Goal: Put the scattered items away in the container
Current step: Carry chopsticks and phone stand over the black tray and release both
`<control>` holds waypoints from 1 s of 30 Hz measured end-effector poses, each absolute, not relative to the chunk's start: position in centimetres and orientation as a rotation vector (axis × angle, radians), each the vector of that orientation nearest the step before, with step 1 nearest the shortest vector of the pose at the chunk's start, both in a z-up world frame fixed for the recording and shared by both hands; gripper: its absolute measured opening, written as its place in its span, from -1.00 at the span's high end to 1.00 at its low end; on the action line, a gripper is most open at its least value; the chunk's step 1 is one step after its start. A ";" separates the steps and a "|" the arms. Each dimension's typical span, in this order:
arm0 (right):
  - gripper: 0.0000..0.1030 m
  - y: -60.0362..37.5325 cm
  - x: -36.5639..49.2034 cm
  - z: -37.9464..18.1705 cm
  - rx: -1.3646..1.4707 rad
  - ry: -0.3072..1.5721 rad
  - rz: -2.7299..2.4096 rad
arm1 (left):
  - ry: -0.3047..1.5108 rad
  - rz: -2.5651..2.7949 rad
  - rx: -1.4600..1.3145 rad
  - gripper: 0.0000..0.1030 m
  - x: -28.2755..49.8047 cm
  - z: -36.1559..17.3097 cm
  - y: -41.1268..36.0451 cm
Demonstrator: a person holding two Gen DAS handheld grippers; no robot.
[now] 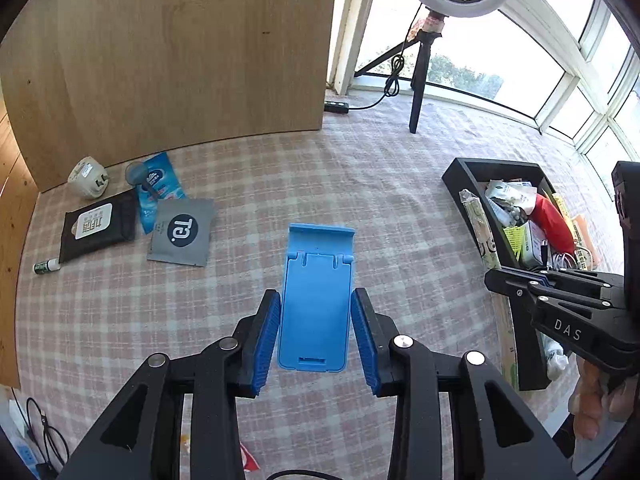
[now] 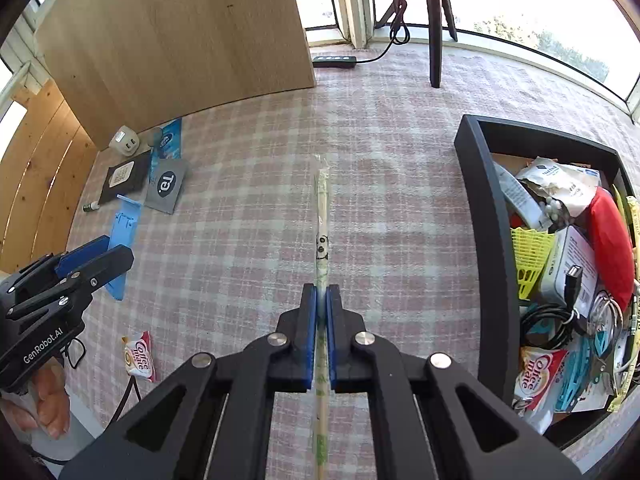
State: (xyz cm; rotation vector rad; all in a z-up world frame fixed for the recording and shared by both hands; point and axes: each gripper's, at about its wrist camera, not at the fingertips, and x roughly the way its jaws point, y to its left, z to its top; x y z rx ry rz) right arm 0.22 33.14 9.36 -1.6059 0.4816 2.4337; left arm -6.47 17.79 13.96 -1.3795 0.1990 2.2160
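Two items are in hand: left gripper (image 1: pixel 315 330) clamps a blue plastic phone stand (image 1: pixel 316 296), right gripper (image 2: pixel 321 336) pinches wrapped chopsticks (image 2: pixel 321 240). Black rectangular container (image 2: pixel 486 240) at three o'clock is nearly full; wipes, sachets, charger remain at ten o'clock.

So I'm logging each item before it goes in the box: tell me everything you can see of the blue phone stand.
The blue phone stand is a flat, folded piece of what looks like smooth light-blue plastic, rectangular with rounded corners. It has a raised lip at the far end, a hinged panel below that, and a slot near the close end. It is clamped between the ribbed blue pads of the left gripper, gripped by its long edges, pointing forward, above the checked tablecloth.
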 end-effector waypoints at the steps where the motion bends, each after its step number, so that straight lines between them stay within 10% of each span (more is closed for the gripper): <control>1: 0.90 34.3 1.0 9.7 -1.594 0.480 2.431 | 0.205 2.203 -1.369 0.33 -5.9 14.2 19.2; 25: 0.88 58.6 14.2 14.7 -1.365 0.515 2.278 | 0.378 1.904 -1.270 0.22 6.4 16.0 44.6; 27: 0.44 59.4 14.4 14.8 -1.368 0.546 2.263 | 0.362 1.914 -1.277 0.17 6.3 16.0 44.6; 30: 0.29 59.9 14.8 15.5 -1.319 0.547 2.272 | 0.374 1.930 -1.271 0.18 6.2 16.2 44.2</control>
